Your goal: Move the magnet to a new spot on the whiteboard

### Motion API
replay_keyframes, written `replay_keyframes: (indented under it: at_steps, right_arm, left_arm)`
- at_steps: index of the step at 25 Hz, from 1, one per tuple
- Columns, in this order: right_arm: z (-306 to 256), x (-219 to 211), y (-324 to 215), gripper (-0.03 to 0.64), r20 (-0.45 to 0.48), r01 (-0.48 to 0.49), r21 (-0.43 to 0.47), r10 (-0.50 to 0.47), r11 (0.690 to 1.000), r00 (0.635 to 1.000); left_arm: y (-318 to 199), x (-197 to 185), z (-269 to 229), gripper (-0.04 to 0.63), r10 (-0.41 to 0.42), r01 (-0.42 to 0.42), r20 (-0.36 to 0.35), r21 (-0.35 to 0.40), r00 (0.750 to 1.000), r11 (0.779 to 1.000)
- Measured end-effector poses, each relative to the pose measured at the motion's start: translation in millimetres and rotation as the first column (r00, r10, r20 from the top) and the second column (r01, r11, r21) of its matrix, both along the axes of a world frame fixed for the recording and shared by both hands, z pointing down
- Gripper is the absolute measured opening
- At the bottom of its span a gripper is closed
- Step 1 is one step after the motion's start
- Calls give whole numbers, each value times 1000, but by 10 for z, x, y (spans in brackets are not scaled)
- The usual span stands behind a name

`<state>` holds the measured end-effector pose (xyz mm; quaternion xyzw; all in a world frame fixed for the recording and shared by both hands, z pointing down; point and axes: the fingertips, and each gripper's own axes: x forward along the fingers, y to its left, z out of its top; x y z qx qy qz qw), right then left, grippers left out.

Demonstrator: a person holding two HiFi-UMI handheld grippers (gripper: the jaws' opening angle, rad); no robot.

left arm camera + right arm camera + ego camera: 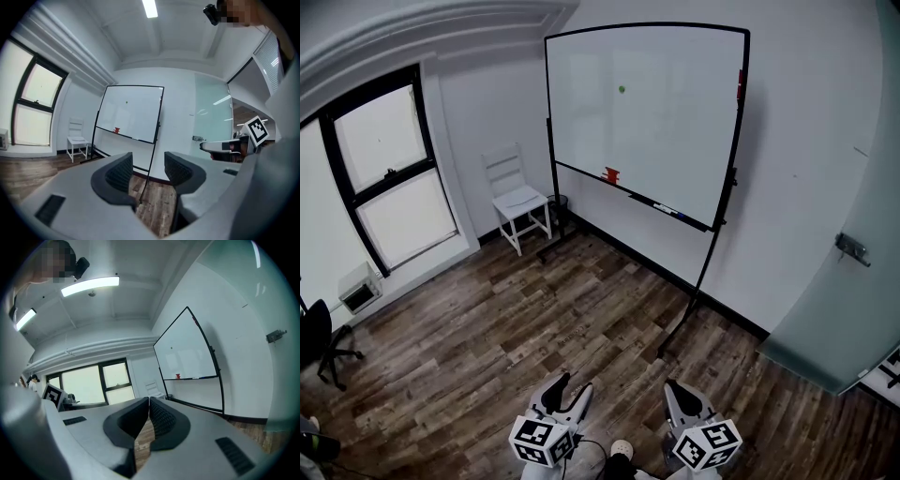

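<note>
Two hand-held grippers sit at the near edge of the scene, side by side, pointing toward the far wall. The left gripper (147, 164) has its jaws spread wide, with only bare floor showing through the gap. The right gripper (149, 405) is closed, its jaws meeting at the tips with nothing between them. Beyond them stretches a dark wood plank floor (534, 319), and at the right a frosted glass panel (853, 253) stands near. Farther off, against the far wall, stands a black-framed whiteboard (675, 141) on a stand, well apart from both grippers. The small green magnet (622, 90) clings to its upper half, a little left of centre. Below it on the tray (637, 198) stands a red object (611, 174) — too small to name — with markers (666, 208) lying to its right. Left of the board is a white chair (517, 197), and farther left a dark-framed window (389, 169).
</note>
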<state>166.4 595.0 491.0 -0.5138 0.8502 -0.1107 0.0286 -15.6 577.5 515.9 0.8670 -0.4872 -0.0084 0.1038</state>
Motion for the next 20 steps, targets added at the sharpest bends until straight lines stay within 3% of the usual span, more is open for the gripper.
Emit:
replay_keyframes:
  at_steps: [20]
  right_arm:
    - [38, 376, -1175, 29, -15, 28, -26, -29, 999, 999]
  left_arm:
    - [-1144, 234, 15, 207, -51, 51, -1, -13, 999, 999]
